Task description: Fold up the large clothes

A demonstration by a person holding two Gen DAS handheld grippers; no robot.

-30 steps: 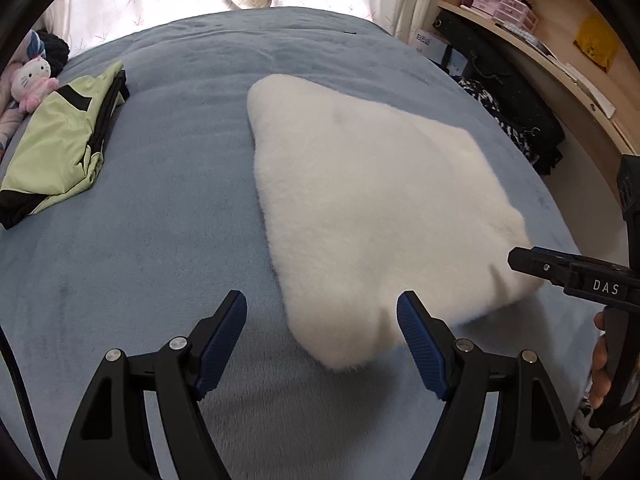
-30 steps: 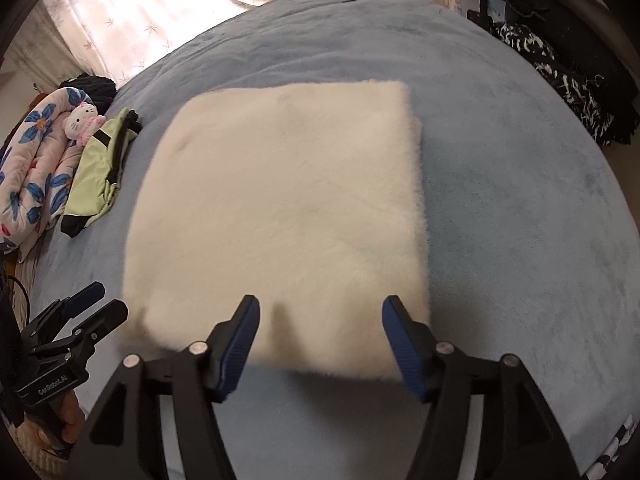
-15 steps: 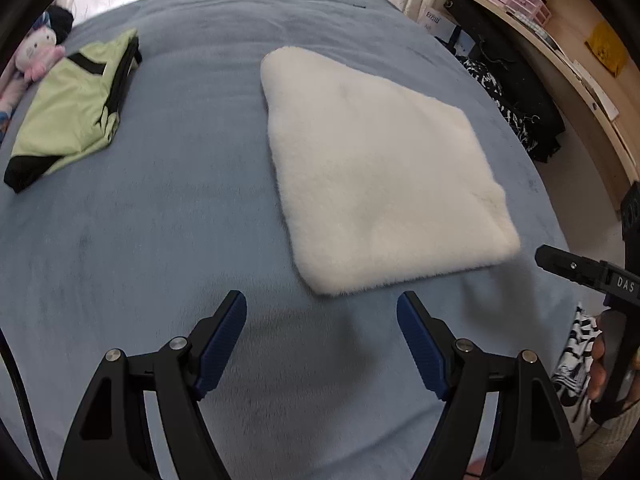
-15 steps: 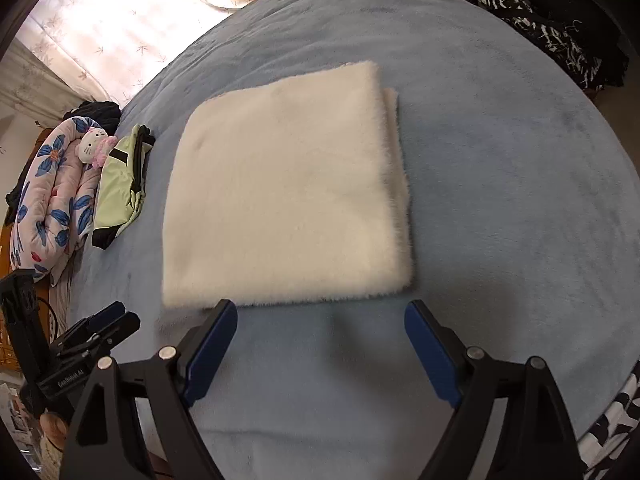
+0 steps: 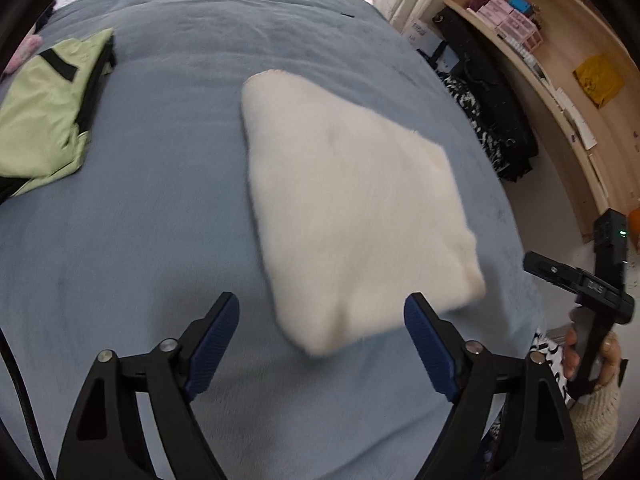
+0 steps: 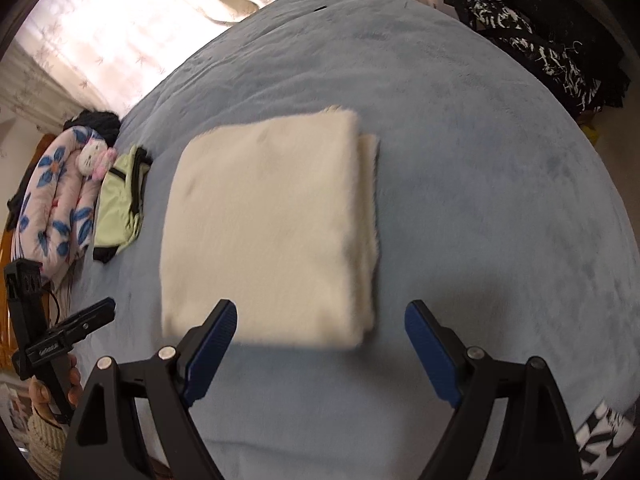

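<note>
**Folded white garment lying on the bed, both hand-held grippers released**

- White fluffy garment [image 6: 268, 224] is lying folded into a flat rectangle on the blue bed cover [image 6: 480, 160], mid-frame in the right wrist view. A lower layer is peeking out along its right edge.
- Left hand-held gripper [image 5: 322, 340] is hovering over the bed with its jaws spread wide; they have just been opening. The garment's near corner is showing between the blue pads [image 5: 214, 344] in the picture, but the pads are not pressing on it.
- Right hand-held gripper [image 6: 320, 344] is also standing released, jaws wide, having just been opening, nothing clamped. The garment's near edge is sitting just beyond the left pad.
- Green folded garment [image 5: 44, 116] is resting on the bed at the upper left of the left wrist view, well apart from the white one.
- Floral bedding [image 6: 52, 200] and a small plush toy [image 6: 94, 156] are lying at the left edge of the right wrist view.
- Wooden shelf [image 5: 560, 80] is showing at the upper right of the left wrist view.
- Both views are slightly blurred.
</note>
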